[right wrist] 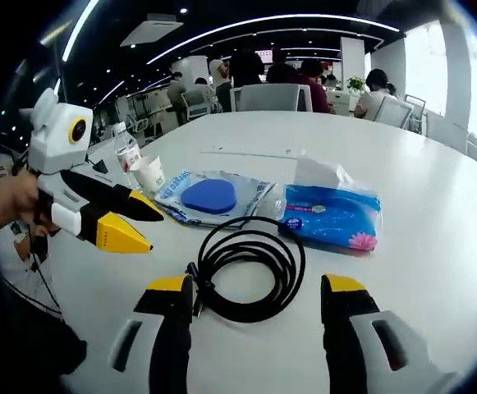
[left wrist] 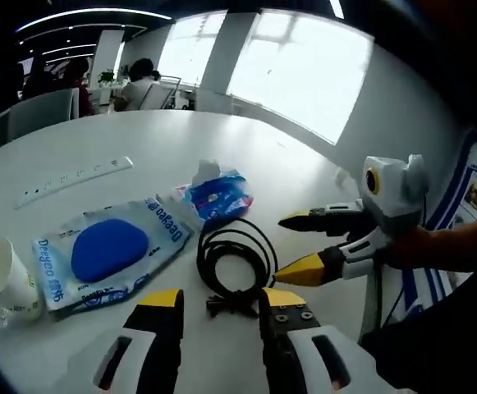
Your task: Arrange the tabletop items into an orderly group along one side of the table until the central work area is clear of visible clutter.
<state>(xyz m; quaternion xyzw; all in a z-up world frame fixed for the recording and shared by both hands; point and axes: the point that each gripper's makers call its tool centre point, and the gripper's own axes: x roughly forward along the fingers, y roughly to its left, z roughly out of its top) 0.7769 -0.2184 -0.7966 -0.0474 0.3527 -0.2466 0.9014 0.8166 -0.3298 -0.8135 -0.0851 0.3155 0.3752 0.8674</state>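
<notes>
Bright window (left wrist: pixel 300 70) glare, ceiling strip lights (right wrist: pixel 246 33), sharp centres, fisheye bending at edges

Both the left gripper (left wrist: pixel 222 305) and right gripper (right wrist: pixel 259 297) hover, fingers spread.

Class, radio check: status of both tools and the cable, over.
Left tool open, right tool open, both empty. Coiled black cable flat on white table between them. Tissue pack lies beside it.
</notes>
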